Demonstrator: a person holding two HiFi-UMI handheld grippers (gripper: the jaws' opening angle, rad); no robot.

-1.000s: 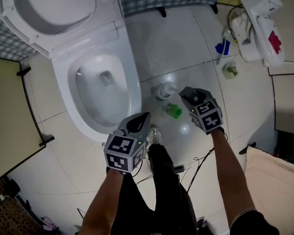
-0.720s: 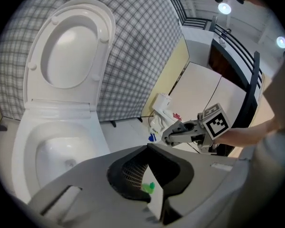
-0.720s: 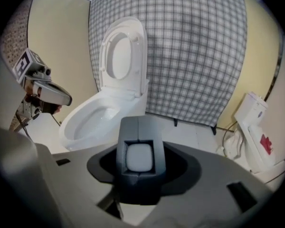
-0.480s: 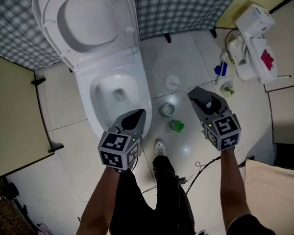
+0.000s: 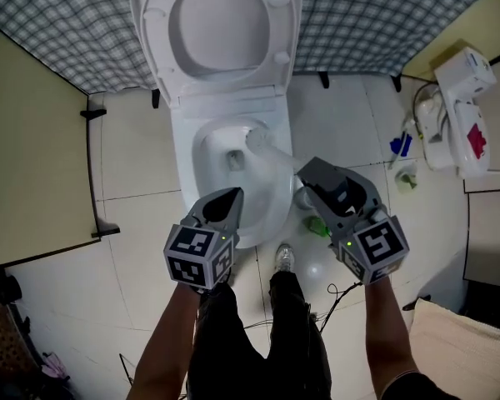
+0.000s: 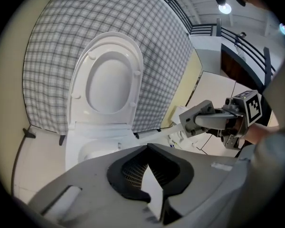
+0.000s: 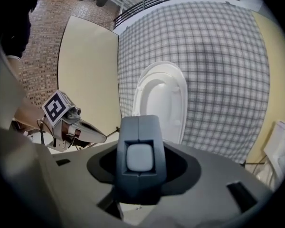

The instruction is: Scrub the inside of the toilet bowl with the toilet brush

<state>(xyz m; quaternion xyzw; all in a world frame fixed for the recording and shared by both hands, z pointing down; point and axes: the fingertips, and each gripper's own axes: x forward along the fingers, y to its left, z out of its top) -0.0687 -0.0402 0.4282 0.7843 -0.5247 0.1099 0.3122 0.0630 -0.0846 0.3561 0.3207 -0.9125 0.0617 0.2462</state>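
Observation:
The white toilet point(image 5: 187, 165) stands with its lid point(image 5: 225, 23) up against the checked wall. The toilet brush's white head point(image 5: 258, 137) is inside the bowl at its right side. Its handle point(image 5: 282, 158) slants back over the rim into my right gripper point(image 5: 310, 177), which is shut on it. In the right gripper view the handle's grey end point(image 7: 139, 158) fills the gap between the jaws. My left gripper point(image 5: 232, 194) hovers over the bowl's near rim, shut and holding nothing. The left gripper view shows the lid point(image 6: 111, 82) and the right gripper point(image 6: 213, 120).
The brush holder point(image 5: 301, 197) and a green object point(image 5: 318, 226) sit on the floor right of the toilet, under my right gripper. A white appliance point(image 5: 458, 107) and a blue item point(image 5: 400, 146) lie at the far right. The person's shoe point(image 5: 285, 258) and cables point(image 5: 333, 294) are near.
The view swung left toward the toilet. My right gripper has moved from over the floor to the bowl's right rim, and the brush head now sits inside the bowl. The left gripper stayed over the near rim.

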